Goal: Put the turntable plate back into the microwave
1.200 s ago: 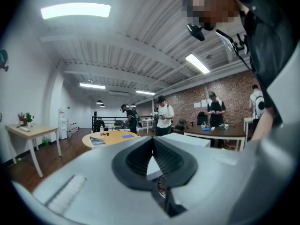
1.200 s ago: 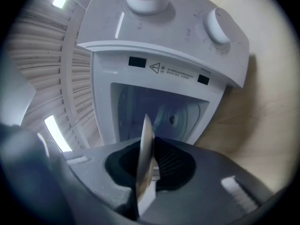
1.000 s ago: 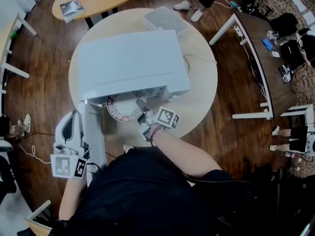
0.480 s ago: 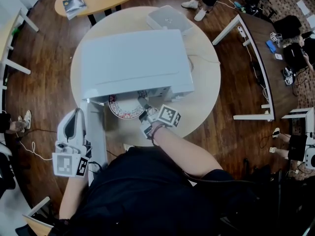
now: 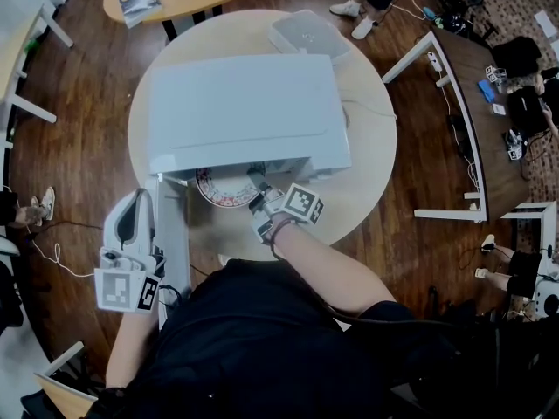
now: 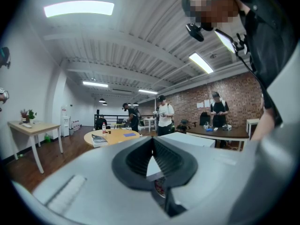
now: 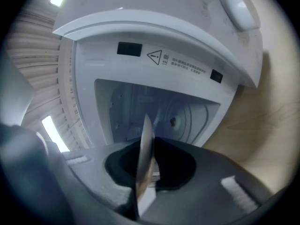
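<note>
Fingers of the right gripper [image 5: 256, 182] are pinched almost together on the near rim of the turntable plate [image 5: 223, 190]. In the right gripper view the plate shows edge-on between the dark pads. It sits at the mouth of the white microwave [image 5: 244, 103], its patterned near half showing and the rest under the oven's front edge, with the bare cavity ahead. The microwave stands on a round pale surface [image 5: 367, 164] with its door [image 5: 172, 234] swung out. Just left of that door the left gripper [image 5: 136, 201] hangs, fingertips meeting on nothing.
</note>
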Motion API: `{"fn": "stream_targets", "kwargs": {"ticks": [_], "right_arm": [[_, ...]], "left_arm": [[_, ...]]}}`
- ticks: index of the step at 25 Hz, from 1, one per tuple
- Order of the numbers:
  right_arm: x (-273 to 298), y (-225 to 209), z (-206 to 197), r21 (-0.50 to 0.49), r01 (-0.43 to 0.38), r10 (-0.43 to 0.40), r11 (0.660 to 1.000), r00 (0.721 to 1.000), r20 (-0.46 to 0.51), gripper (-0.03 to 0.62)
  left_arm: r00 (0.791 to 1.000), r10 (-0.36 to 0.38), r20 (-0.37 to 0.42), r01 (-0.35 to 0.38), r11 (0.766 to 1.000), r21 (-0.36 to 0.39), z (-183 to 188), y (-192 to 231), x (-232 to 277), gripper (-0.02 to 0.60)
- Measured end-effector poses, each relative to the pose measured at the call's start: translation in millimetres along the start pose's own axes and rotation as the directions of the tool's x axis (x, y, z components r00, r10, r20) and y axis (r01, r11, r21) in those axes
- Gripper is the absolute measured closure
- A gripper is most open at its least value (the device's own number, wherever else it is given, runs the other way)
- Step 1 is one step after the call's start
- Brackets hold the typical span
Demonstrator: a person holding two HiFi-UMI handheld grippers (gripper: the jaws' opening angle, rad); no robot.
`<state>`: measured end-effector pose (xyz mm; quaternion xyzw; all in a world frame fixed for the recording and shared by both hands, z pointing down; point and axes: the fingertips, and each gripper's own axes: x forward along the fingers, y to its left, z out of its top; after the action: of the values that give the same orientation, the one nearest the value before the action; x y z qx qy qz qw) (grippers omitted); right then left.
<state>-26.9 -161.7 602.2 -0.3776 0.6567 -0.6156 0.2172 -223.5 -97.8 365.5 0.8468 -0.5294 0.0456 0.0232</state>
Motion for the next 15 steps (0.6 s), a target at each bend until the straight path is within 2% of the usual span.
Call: {"fn": "stream_targets", "kwargs": {"ticks": [15], "right_arm": [[9.9, -4.7, 4.6, -0.003, 0.025, -0.025, 1.000, 1.000, 0.014, 0.560]], "left_arm": [[1.000, 0.011, -0.014, -0.012, 1.000, -0.009, -3.7, 6.0, 1.6, 0.577]]}}
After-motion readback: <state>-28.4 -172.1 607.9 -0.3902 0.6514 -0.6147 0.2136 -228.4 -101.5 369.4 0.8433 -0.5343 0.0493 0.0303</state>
